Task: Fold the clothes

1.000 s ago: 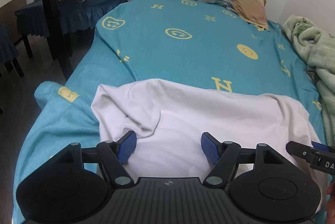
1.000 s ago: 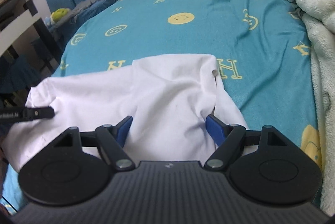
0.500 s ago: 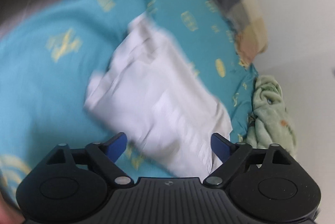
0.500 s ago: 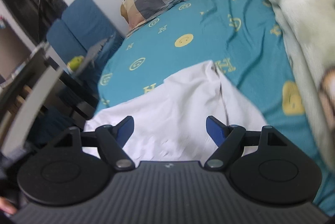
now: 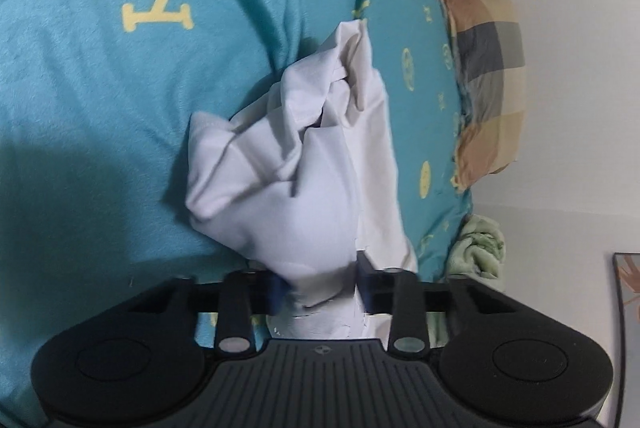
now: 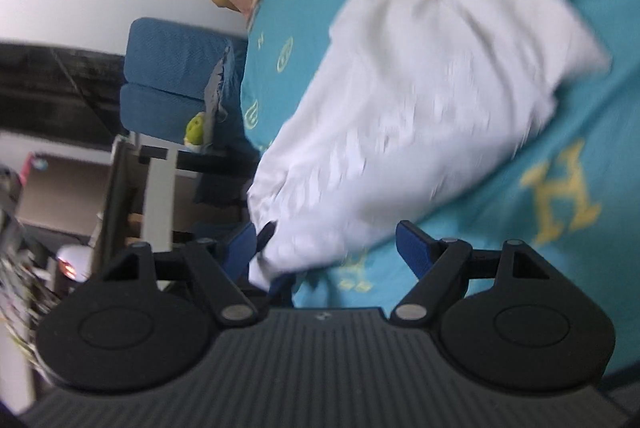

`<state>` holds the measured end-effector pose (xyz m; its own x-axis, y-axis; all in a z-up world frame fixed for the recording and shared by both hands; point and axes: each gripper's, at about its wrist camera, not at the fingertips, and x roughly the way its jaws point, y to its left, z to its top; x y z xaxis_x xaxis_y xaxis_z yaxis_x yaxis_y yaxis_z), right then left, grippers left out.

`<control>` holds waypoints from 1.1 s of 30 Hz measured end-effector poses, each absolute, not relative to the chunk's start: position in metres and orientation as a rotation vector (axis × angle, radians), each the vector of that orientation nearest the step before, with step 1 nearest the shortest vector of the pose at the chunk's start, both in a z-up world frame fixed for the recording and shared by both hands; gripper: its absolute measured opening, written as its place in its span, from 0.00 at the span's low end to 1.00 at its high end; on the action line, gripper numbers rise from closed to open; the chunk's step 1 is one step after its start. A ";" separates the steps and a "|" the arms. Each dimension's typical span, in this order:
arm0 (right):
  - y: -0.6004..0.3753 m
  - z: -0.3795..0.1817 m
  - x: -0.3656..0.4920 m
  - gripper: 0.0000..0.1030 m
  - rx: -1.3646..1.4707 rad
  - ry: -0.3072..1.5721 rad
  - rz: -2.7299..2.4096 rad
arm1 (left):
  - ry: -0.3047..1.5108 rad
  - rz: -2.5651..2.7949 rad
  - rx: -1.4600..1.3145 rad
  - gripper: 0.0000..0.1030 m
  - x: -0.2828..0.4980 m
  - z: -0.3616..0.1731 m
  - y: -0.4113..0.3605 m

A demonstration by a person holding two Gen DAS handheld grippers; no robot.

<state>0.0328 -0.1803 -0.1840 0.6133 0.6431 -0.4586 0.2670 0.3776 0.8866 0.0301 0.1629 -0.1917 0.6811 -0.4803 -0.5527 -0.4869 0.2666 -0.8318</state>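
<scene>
A white garment lies bunched and creased on the teal bed sheet. My left gripper has a fold of its near edge filling the gap between the blue pads, and its jaws are closing on it. In the blurred right wrist view the same garment spreads away across the sheet. Its near corner hangs between the fingers of my right gripper, which stands open with neither pad pressing the cloth. A dark finger and a blue pad of another gripper show at that corner.
A checked pillow lies at the head of the bed by the white wall. A green fleece blanket is heaped along the bed's far side. A blue-covered chair and a desk stand beside the bed.
Both views have rolled sharply. My left gripper went from open above the spread garment to closed on its edge, and the cloth is now gathered up. My right gripper stayed open.
</scene>
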 end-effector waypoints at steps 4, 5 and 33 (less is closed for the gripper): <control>-0.156 -0.198 0.036 0.77 1.397 0.939 0.286 | 0.837 -0.054 -1.364 0.16 0.032 -0.177 0.162; -0.149 -0.203 0.039 0.77 1.448 0.942 0.279 | 0.825 -0.069 -1.363 0.16 0.032 -0.174 0.161; -0.193 -0.206 0.060 0.23 1.359 0.638 -0.016 | 0.889 0.005 -1.443 0.73 0.029 -0.205 0.175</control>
<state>0.0599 -0.1927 -0.2064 0.8318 0.3470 -0.4331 0.3688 0.2376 0.8986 0.0292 0.1752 -0.2054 0.6907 -0.4988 -0.5236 -0.5051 0.1854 -0.8429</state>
